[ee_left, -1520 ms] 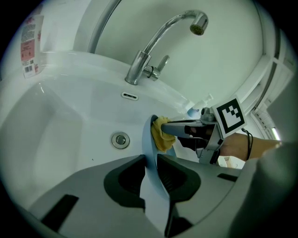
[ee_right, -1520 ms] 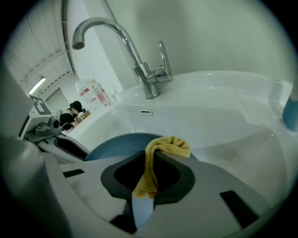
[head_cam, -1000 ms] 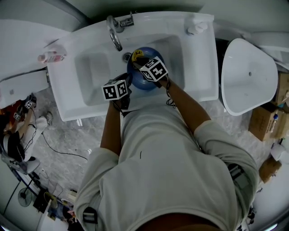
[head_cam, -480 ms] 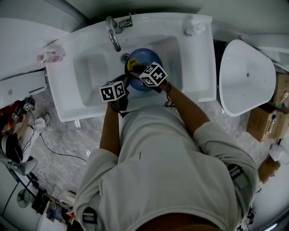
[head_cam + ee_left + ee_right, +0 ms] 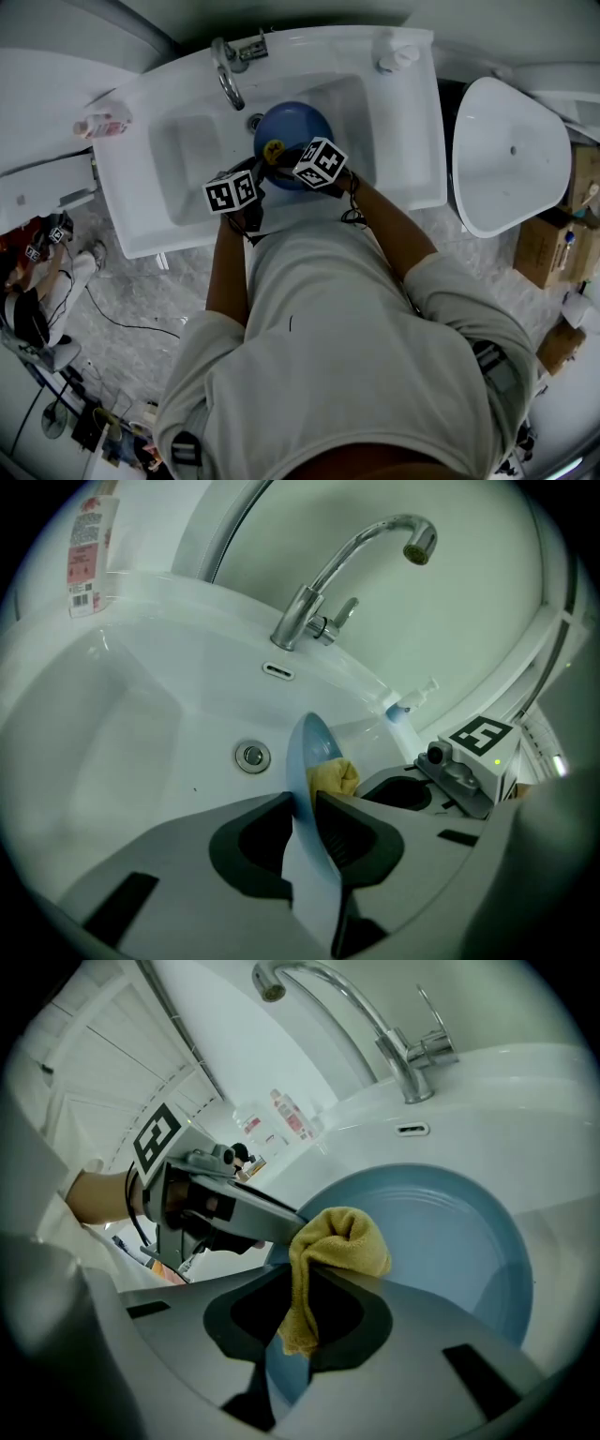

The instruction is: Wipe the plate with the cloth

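Soft, even light comes from above. In the head view the white sink [image 5: 187, 150] is bright with no hard shadows, while the floor [image 5: 122, 300] at lower left is dimmer. All three views are fisheye, so straight edges bow and a dark vignette fills the corners. In the left gripper view the faucet [image 5: 347, 564] carries small glints, the basin looks pale and washed out, and the left claw [image 5: 302, 803], close to the lens, is soft with dark hollows. In the right gripper view the plate [image 5: 450, 1241] has a smooth sheen, the cloth [image 5: 342, 1241] is fairly sharp, and the far left background is blurred.
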Available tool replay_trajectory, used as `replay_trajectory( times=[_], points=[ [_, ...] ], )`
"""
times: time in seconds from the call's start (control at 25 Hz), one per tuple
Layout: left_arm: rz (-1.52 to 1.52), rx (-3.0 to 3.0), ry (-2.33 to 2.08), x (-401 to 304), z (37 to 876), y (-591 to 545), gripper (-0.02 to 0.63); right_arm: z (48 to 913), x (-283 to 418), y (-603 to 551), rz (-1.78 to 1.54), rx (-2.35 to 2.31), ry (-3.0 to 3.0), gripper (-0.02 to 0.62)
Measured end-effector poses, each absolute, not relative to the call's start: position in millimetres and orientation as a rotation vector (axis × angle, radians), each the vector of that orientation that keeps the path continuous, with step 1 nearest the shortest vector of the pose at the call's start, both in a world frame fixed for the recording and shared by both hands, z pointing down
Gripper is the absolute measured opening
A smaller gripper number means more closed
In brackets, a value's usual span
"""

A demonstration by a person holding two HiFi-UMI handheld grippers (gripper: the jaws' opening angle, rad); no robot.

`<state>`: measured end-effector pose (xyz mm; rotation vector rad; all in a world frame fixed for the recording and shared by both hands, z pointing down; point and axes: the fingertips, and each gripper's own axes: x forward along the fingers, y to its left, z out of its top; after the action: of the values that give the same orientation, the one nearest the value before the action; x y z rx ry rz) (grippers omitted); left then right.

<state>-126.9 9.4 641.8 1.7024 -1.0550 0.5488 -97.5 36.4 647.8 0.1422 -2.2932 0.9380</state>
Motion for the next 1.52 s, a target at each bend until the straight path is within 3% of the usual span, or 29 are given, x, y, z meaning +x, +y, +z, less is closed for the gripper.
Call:
replay_trajectory(
  times=[0.64,1.52],
  points=[
    [0.578,1.714,-1.054,-125.7,643.3,6.4,0.087,676.6,-61.7,73.2,0.867,0.018,-2.119,0.054],
    [0.633,1.747,-1.032,-116.1,644.2,2.9,0.08,720.3,34.5,16.7,1.2,0.624,-1.802,0.054]
  ],
)
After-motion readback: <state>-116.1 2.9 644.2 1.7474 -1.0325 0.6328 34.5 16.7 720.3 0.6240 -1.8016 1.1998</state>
